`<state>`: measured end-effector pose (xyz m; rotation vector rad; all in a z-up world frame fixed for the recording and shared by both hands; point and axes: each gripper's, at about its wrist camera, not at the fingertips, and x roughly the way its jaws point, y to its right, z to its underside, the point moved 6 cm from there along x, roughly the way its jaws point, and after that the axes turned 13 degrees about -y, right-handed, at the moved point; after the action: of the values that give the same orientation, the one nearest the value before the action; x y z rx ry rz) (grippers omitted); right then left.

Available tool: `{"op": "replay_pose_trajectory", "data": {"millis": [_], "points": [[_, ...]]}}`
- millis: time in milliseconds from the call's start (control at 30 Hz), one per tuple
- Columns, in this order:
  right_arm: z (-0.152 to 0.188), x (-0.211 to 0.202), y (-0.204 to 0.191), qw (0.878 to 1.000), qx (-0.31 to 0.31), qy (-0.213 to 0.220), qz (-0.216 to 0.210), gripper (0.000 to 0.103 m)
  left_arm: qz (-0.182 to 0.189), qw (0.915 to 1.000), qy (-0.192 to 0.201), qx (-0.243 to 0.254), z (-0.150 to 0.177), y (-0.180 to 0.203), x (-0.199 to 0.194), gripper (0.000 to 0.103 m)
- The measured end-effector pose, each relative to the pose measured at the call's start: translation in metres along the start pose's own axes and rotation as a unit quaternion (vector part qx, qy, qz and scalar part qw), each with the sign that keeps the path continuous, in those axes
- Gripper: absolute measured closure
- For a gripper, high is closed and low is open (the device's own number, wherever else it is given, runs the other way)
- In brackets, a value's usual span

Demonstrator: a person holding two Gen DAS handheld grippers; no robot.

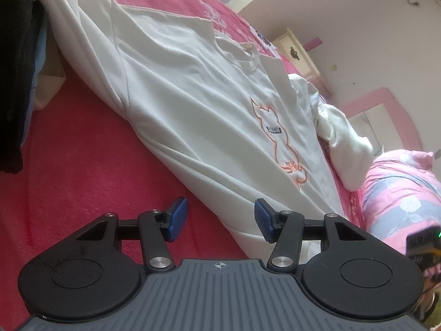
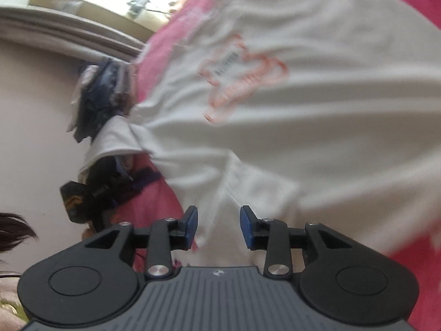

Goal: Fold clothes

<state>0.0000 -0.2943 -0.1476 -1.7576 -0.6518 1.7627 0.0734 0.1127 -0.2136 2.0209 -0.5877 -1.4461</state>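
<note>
My left tongs [image 1: 220,218] and right tongs [image 2: 219,227], both wide open and empty, hover low at the white T-shirt [image 1: 198,104] spread flat on the pink bed [image 1: 82,171].

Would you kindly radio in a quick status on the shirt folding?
Left gripper open, right gripper open, both empty. White shirt spread flat on pink bedspread, unfolded. Other clothes alongside.

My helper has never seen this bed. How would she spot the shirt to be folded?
Find the bed with the pink-red blanket. Spread flat across it lies a white T-shirt. Unlike the crumpled white clothes beside it, it bears an orange cat outline on the chest.
</note>
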Motion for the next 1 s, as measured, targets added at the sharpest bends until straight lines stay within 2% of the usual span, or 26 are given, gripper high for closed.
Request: {"op": "replay_pose_trajectory", "data": {"millis": [100,300,433,467,533,600,667,933,1000], "points": [[0.010,0.009,0.018,0.999,0.042,0.004,-0.025,0.066,-0.009,0.9999,-0.001,0.007,0.001,0.002,-0.001,0.050],[0.011,0.022,0.032,0.997,0.066,0.013,-0.036,0.066,-0.019,0.9997,0.001,0.015,0.003,0.006,-0.002,0.050],[0.002,0.024,0.028,0.995,0.061,0.048,-0.066,0.066,-0.022,0.9997,0.002,0.011,0.004,0.004,-0.002,0.050],[0.000,0.023,0.026,0.994,0.060,0.059,-0.074,0.070,-0.023,0.9997,0.002,0.009,0.004,0.004,-0.001,0.050],[0.000,0.018,0.016,0.993,0.041,0.063,-0.094,0.073,-0.024,0.9997,0.002,0.005,0.005,0.001,-0.001,0.050],[0.002,0.012,0.005,0.991,0.020,0.064,-0.115,0.090,-0.025,0.9997,0.002,0.002,0.005,-0.002,-0.002,0.050],[0.003,0.006,-0.007,0.989,-0.002,0.066,-0.135,0.096,-0.027,0.9996,0.003,0.001,0.006,-0.005,-0.003,0.050],[0.011,-0.020,-0.051,0.971,-0.087,0.070,-0.214,0.097,-0.021,0.9996,0.016,-0.005,0.005,-0.013,-0.015,0.050],[0.016,-0.028,-0.068,0.967,-0.119,0.062,-0.216,0.097,-0.017,0.9996,0.020,-0.009,0.003,-0.016,-0.020,0.050]]}}
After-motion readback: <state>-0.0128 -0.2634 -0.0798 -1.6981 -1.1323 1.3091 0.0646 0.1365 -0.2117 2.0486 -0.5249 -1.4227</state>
